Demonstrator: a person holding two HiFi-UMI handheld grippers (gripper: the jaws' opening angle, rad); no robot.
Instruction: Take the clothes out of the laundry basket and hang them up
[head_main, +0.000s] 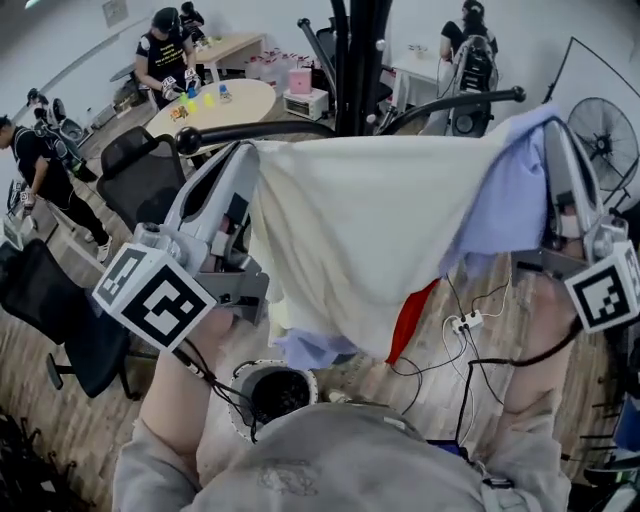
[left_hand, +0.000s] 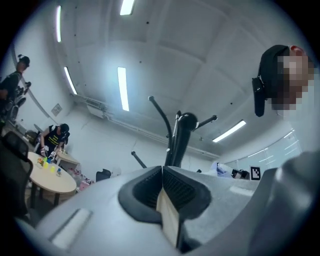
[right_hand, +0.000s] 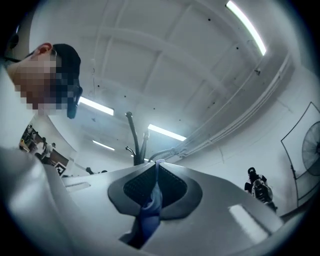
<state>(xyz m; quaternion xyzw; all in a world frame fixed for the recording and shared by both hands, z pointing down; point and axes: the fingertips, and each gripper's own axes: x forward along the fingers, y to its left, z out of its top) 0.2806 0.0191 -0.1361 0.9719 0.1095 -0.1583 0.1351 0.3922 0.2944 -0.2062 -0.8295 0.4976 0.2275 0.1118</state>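
The garment (head_main: 370, 230), held spread near the far rack (head_main: 355, 60) — my left gripper (head_main: 248, 158) clamped on its cream corner, right gripper (head_main: 552, 130) on the blue edge. Light, limp cloth, I judge; best gripped at top corners.

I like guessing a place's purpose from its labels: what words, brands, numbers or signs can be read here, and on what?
No text here can be read.
Marker cubes: black-and-white squares only, no letters.
Black shirt of the person at the round table: pale print, too small to read.
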